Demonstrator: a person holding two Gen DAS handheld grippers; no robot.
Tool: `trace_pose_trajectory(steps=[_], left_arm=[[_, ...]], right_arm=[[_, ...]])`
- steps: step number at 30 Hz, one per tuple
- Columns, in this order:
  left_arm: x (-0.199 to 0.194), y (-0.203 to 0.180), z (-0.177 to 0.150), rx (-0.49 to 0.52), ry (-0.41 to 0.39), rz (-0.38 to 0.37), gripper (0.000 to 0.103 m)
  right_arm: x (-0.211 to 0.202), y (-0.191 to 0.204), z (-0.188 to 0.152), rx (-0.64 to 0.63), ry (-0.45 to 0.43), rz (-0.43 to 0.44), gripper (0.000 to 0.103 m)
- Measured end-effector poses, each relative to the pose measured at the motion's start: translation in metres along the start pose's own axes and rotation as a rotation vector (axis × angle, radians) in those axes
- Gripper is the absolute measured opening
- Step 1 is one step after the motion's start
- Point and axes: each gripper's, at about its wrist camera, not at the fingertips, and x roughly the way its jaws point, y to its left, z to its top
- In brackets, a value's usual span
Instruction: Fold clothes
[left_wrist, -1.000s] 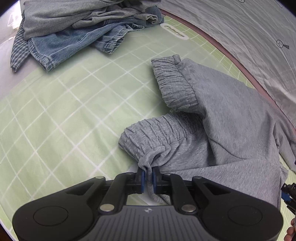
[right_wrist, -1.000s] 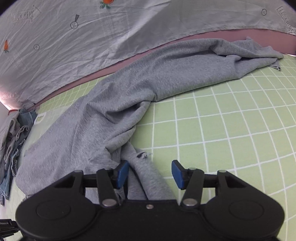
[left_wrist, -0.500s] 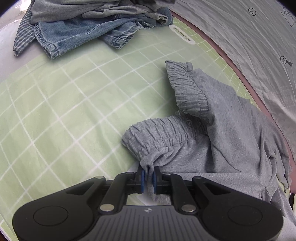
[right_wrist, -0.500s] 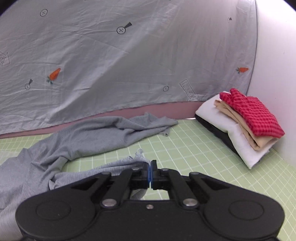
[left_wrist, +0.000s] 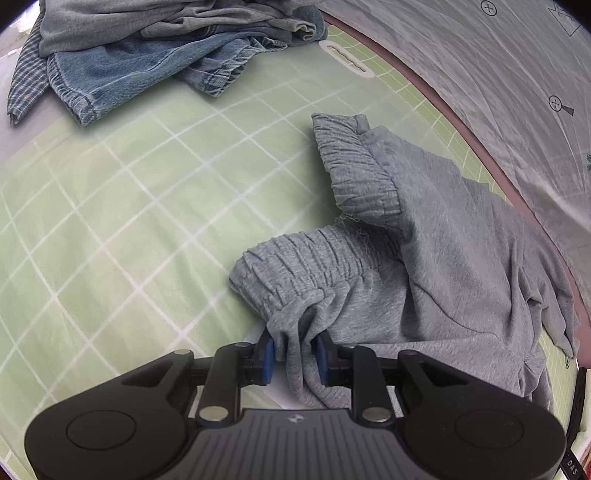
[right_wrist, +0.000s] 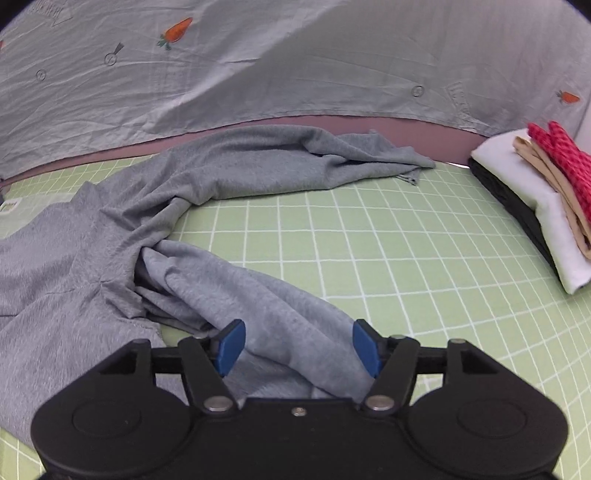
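Observation:
Grey sweatpants lie crumpled on the green grid mat. Their gathered waistband sits just ahead of my left gripper. That gripper stands slightly open, and a fold of waistband fabric hangs between its blue pads. In the right wrist view the sweatpants stretch from the left toward the far edge of the mat. One leg runs back between the fingers of my right gripper, which is wide open and low over the mat.
A heap of unfolded clothes, with jeans on top, fills the far left of the mat. A folded stack topped by a red checked piece sits at the right. A grey printed sheet hangs along the back edge.
My right gripper, shut on the trouser leg half a second ago, has dropped and opened wide, leaving the leg on the mat. The left gripper's pads have parted around the waistband fold.

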Motion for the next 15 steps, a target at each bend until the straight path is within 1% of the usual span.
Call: trace_pose_trajectory(steps=[1,3,4,5,6,8,9,10,11,12,15], left_arm=[[0.000,-0.001,0.000,0.004,0.000,-0.003,0.041],[0.001,-0.004,0.000,0.012,-0.001,-0.008,0.051],[0.001,-0.005,0.000,0.015,-0.001,-0.011,0.055],[0.001,-0.006,0.000,0.019,-0.002,-0.013,0.056],[0.002,-0.007,-0.001,0.023,-0.002,-0.016,0.059],[0.002,-0.009,-0.001,0.031,-0.003,-0.021,0.065],[0.003,-0.010,-0.001,0.033,-0.003,-0.024,0.067],[0.003,-0.009,0.000,0.024,-0.004,-0.027,0.067],[0.003,-0.008,0.000,0.017,-0.005,-0.031,0.068],[0.003,-0.007,0.001,0.012,-0.005,-0.035,0.068],[0.002,-0.003,0.001,0.000,-0.005,-0.045,0.068]], right_arm=[[0.006,0.007,0.006,-0.035,0.001,0.025,0.076],[0.018,0.022,0.016,-0.106,0.006,0.088,0.078],[0.025,0.027,0.020,-0.120,0.016,0.118,0.078],[0.033,0.031,0.023,-0.123,0.033,0.145,0.078],[0.041,0.035,0.025,-0.122,0.052,0.156,0.078],[0.053,0.036,0.027,-0.113,0.070,0.137,0.073],[0.056,0.032,0.028,-0.101,0.078,0.131,0.062],[0.058,0.025,0.028,-0.069,0.077,0.139,0.046],[0.057,0.015,0.028,-0.024,0.068,0.156,0.033],[0.054,0.003,0.028,0.017,0.048,0.146,0.011],[0.037,-0.034,0.030,0.125,-0.046,0.040,0.010]])
